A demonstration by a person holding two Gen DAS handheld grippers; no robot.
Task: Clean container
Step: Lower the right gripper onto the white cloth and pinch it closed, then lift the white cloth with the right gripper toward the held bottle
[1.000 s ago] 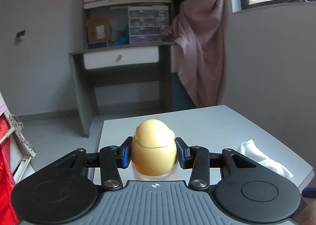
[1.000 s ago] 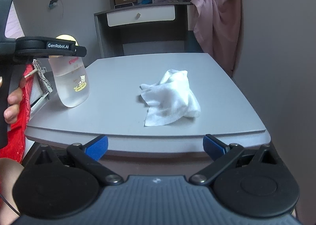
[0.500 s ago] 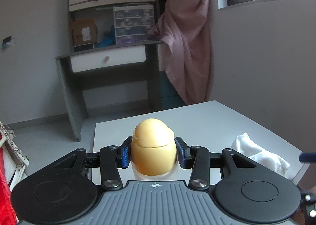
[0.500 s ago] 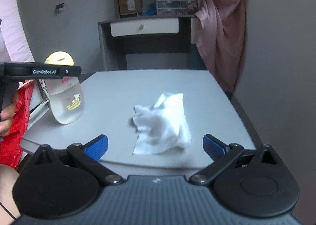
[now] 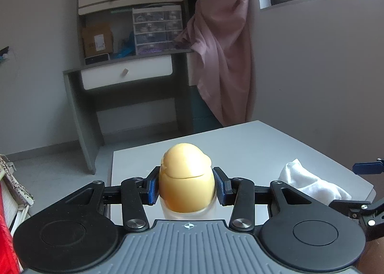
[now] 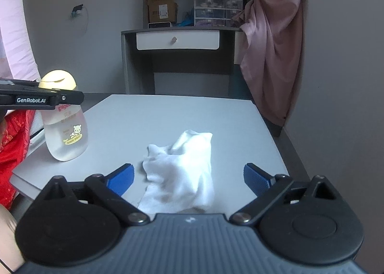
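1. Between the blue pads of the left gripper (image 5: pixel 187 186) sits the bottle (image 5: pixel 186 184), clamped at its yellow cap; both pads press on the cap's sides.
2. From the right wrist view the same bottle (image 6: pixel 66 134) shows a clear body with a small bear print and red lettering, tilted a little, its base at or just above the table (image 6: pixel 168 115) near the left edge; whether it touches cannot be told.
3. A hand (image 6: pixel 3 130) shows at the far left behind the left gripper's black body, which carries white lettering.
4. Over the near edge of the table the right gripper (image 6: pixel 188 175) is spread wide, holding nothing; its blue pads stand on either side of the cloth (image 6: pixel 182 170) without touching it.
5. That cloth is white and crumpled, lying on the table well to the right of the bottle; its near part is slightly blurred.
6. From the left wrist view the cloth (image 5: pixel 309 184) lies at the table's right edge, with one blue pad of the right gripper showing just beyond it.
7. Past the table stands a grey desk (image 6: pixel 177 41) with a white drawer and shelves above.
8. A pink curtain (image 6: pixel 271 45) hangs to the desk's right, beside a grey wall.
9. Red fabric (image 6: pixel 14 149) shows at the left, below the table's edge.
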